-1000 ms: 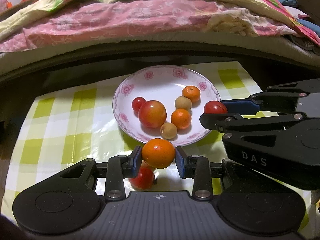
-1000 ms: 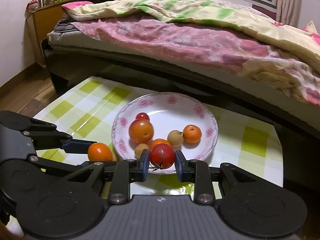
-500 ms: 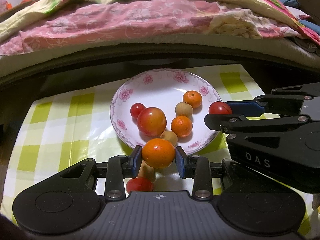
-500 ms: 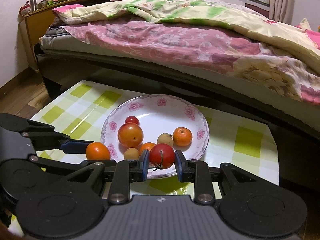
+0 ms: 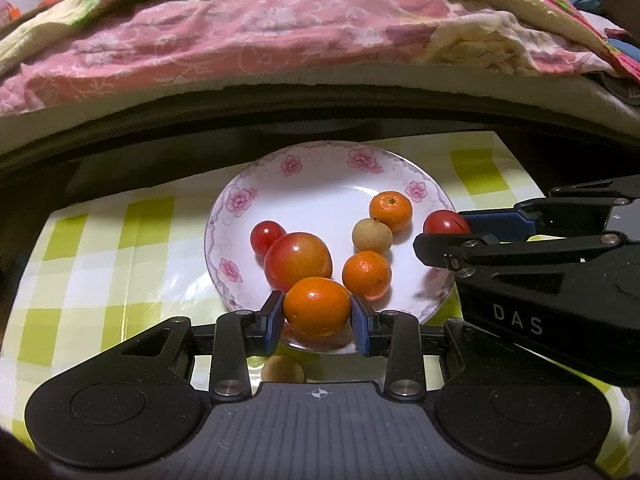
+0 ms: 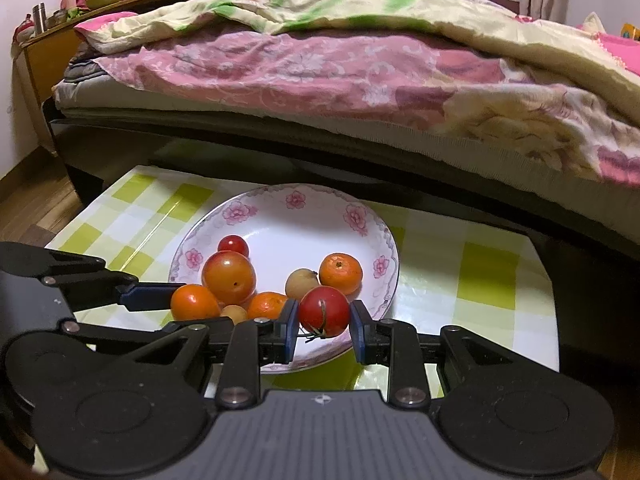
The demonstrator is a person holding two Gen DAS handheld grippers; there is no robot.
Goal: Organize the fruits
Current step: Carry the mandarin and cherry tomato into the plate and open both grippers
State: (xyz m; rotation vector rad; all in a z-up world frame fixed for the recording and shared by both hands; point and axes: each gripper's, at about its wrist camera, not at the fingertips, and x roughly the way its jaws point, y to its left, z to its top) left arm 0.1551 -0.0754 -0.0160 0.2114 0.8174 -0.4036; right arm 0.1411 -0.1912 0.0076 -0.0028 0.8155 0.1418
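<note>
- Bedroom setting: a low table under a green-and-white checked cloth (image 5: 100, 264) stands just in front of a bed (image 6: 320, 80) heaped with pink floral quilts.
- Left gripper (image 5: 318, 314) is clamped on an orange (image 5: 317, 306); both blue pads press its sides. A second ago it hung short of the rim; it now sits over the near edge of the flowered plate (image 5: 320, 168).
- Right gripper (image 6: 323, 322) is closed tight on a red tomato (image 6: 324, 311), stem down, and has likewise advanced to the plate's near-right rim.
- Both fruits are carried, not yet released.
- On the plate: a large red-orange fruit (image 5: 298, 261), a small red one (image 5: 267, 236), two tangerines, and a tan longan (image 5: 372, 235).
- One tan fruit (image 5: 282, 368) lies on the cloth under the left gripper, off the plate.
- Reading: both carries have reached the drop zone; release looks next, then the stray.
</note>
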